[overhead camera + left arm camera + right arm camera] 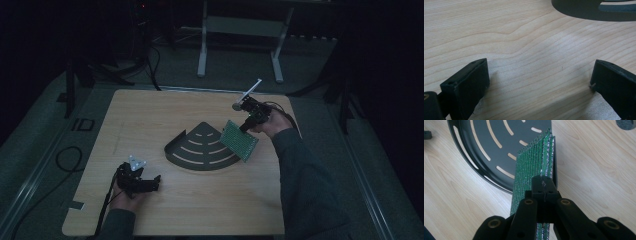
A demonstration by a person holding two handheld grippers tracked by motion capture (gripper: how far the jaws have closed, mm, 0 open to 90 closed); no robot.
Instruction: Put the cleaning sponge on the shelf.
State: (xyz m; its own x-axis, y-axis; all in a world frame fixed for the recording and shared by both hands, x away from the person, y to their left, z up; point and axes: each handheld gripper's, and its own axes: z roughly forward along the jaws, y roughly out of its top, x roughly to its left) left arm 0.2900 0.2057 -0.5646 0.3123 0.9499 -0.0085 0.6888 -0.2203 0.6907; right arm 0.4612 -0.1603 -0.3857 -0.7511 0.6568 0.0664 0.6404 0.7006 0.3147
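A dark fan-shaped tray (202, 148) with curved slots lies mid-table. My right gripper (247, 125) is shut on the upper edge of a green perforated circuit board (239, 140), holding it tilted over the tray's right side. In the right gripper view the jaws pinch the green board (530, 167) edge-on above the slotted tray (486, 145). My left gripper (152, 182) rests on the wood near the front left, open and empty. In the left gripper view its fingers (469, 82) stand wide apart over bare wood, with the tray's rim (586, 11) at the top.
The wooden tabletop (150, 115) sits on a grey floor. A white frame stand (240, 30) and dark legs and cables stand behind the table. A small round dark thing (626, 123) lies at the top right corner of the right gripper view.
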